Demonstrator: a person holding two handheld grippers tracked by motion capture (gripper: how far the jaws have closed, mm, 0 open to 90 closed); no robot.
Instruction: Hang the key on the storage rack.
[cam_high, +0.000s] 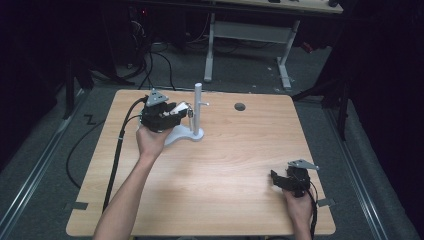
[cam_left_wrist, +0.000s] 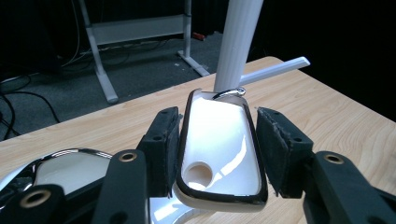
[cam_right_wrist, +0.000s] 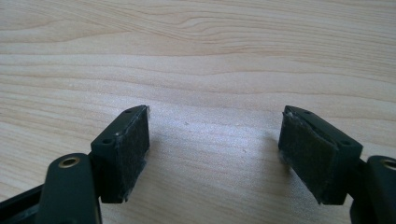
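One white key fob (cam_left_wrist: 219, 149) with a dark rim sits between the jaws of the left gripper (cam_high: 172, 114), its small metal ring (cam_left_wrist: 229, 93) pointing forward at the white stand (cam_high: 196, 116) near the far left part of the tabletop (cam_high: 225, 170). In the left gripper view the pad on the left presses the fob's edge, while a thin gap shows beside the pad on the right, so the jaws look closed on the fob but not firmly on both sides. The ring lies right at the foot of the upright post (cam_left_wrist: 238, 42), just below the thin side peg (cam_left_wrist: 275, 70) that sticks out from it; whether ring and post touch is hard to tell.

The step in hand seems to be hanging the fob on that peg by its ring. To do it well, the grip should first be snug on both flat edges so the fob cannot swivel. Then the ring wants lifting clear of the post, out to the free tip of the peg, with the hole facing the tip squarely. A slow slide along the peg follows, and the jaws should open only once the ring bears the weight.

The right gripper (cam_high: 292, 181) rests low over bare wood at the near right, jaws wide apart and holding nothing, well away from the stand.
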